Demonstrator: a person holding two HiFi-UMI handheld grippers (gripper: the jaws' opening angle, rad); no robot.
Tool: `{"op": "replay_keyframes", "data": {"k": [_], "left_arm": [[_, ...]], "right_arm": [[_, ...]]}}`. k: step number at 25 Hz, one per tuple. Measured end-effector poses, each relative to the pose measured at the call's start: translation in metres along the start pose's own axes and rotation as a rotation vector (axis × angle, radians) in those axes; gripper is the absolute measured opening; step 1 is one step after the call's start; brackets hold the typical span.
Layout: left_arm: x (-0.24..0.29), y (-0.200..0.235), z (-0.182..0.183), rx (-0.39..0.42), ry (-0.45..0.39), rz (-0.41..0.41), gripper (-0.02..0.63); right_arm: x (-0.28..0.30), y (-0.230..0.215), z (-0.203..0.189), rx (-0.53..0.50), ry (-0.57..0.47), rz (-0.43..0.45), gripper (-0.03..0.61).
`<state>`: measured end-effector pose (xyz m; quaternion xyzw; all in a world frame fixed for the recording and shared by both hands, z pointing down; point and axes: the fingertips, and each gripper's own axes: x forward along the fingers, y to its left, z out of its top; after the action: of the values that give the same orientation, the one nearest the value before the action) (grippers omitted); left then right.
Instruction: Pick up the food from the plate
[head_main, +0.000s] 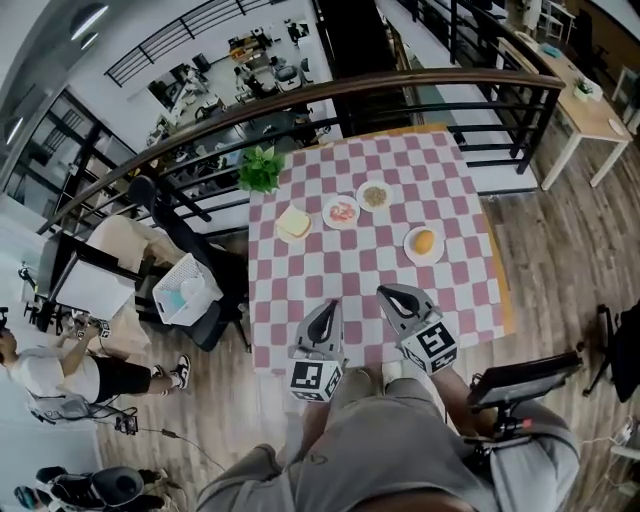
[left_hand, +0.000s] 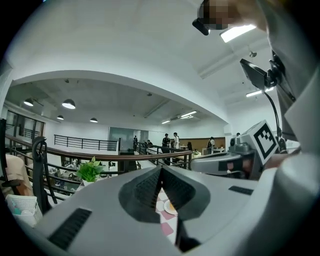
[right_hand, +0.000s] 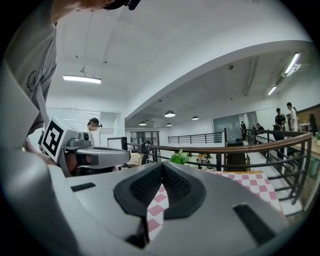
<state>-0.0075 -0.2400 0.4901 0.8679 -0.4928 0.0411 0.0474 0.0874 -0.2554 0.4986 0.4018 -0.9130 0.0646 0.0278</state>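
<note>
Bare tablecloth (head_main: 330, 272) before plates (head_main: 327, 212) (plant (head_main: 261, 168) behind)

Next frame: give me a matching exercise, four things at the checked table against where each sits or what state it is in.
Things:
1 plant
2 yellow slice
3 orange food
4 right gripper

Places or states:
A on the rightmost plate
B shut, at the near side of the table
C by the far left corner
D on the leftmost plate

Pairs: 1-C; 2-D; 3-A; 4-B

No word, number or brand can be read. Only black-and-white square codes are borne by the marker cube (head_main: 316, 378) of the left claw (head_main: 329, 307) and by that of the right claw (head_main: 386, 292). A round emblem (right_hand: 32, 80) on a sleeve (right_hand: 25, 55), at ten o'clock in the right gripper view, is too small to be read.
</note>
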Motion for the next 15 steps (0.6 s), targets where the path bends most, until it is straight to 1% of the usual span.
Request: {"op": "replay_keyframes", "data": {"k": [2, 6, 8, 11, 13, 15], "left_arm": [[0.005, 0.003, 0.003, 0.005, -0.004, -0.004, 0.011], [0.020, 0.009, 0.010, -0.028, -0.014, -0.028, 0.011], [0.027, 0.010, 0.022, -0.013, -0.030, -0.061, 0.011], [0.035, 0.011, 0.046, 0.031, -0.082, -0.110, 0.011], [0.038, 0.014, 0.058, 0.049, -0.114, -0.125, 0.011], [0.036, 0.022, 0.063, 0.054, -0.130, -0.121, 0.011]], "right_arm": [[0.003, -0.007, 0.008, 0.003, -0.013, -0.016, 0.014], [0.008, -0.018, 0.026, -0.028, -0.014, -0.053, 0.014], [0.011, -0.020, 0.039, -0.039, -0.019, -0.075, 0.014], [0.017, -0.021, 0.060, -0.083, -0.035, -0.097, 0.014], [0.024, -0.023, 0.066, -0.112, -0.028, -0.115, 0.014], [0.030, -0.024, 0.072, -0.111, -0.036, -0.130, 0.014]]}}
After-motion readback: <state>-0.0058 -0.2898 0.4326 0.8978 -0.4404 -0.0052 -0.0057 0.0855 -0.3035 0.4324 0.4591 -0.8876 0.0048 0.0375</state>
